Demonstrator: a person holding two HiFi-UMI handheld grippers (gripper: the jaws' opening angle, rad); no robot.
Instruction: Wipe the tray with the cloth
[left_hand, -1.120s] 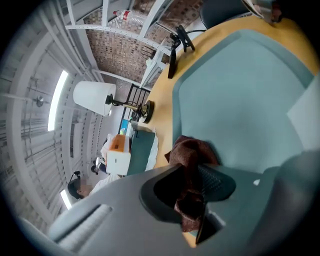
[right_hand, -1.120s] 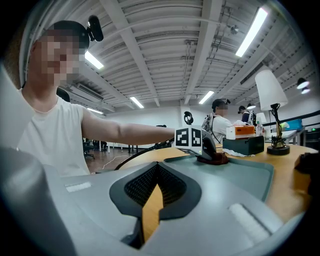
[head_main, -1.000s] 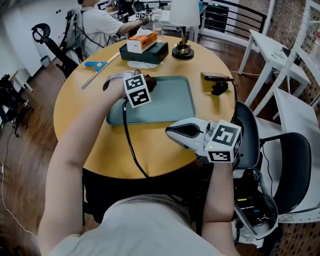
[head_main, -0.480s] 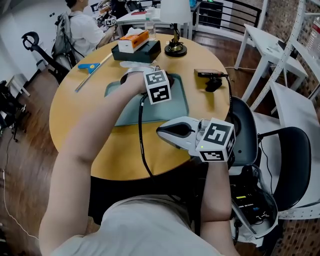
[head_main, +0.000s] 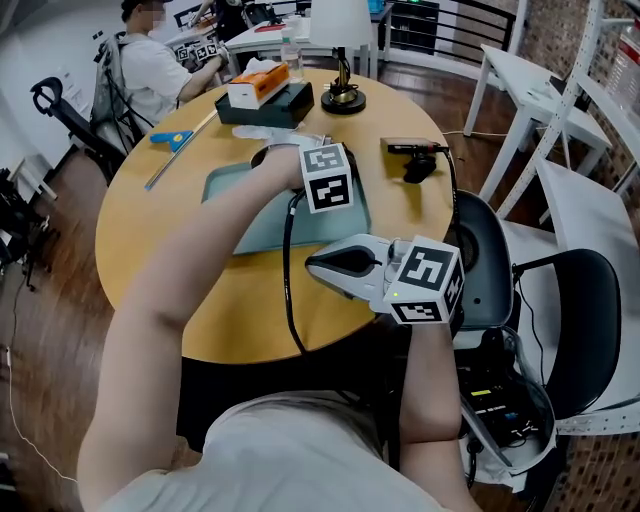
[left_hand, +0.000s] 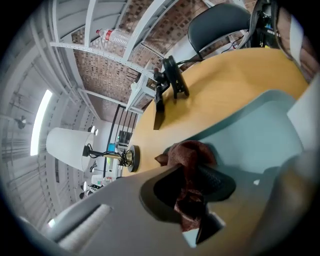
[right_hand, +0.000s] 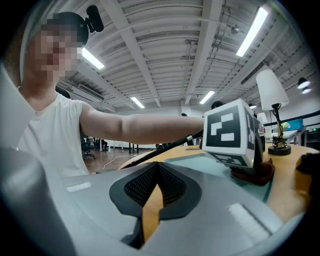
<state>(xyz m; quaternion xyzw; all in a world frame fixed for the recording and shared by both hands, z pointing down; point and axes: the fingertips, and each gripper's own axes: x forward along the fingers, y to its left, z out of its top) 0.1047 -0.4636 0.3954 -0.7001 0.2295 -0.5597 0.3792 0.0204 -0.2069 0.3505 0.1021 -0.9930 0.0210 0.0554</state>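
Tray (head_main: 225, 188), teal and rectangular, lies flat on your round wooden desk (head_main: 400, 220), the biggest thing before you, and your left forearm (head_main: 215, 245) crosses over its middle. Beyond the tray's far edge stand a white-shaded lamp (head_main: 343, 40) and a black box (head_main: 268, 102) with an orange-and-white carton (head_main: 258, 82) on top. Your left claw (left_hand: 194, 192) reaches to the tray's far right part. Its jaws are clamped on the dark red cloth (left_hand: 189, 156), which bunches out ahead of the pads and rests on the tray's surface close to its rim. Your right claw (head_main: 330, 263) sits near the tray's front right corner, well apart from the cloth. Its jaws are drawn together, with only a sliver of desk showing between them and nothing held. To the right of the tray, apart from it, a small black gadget (head_main: 412, 160) on a stand rests on the desk.
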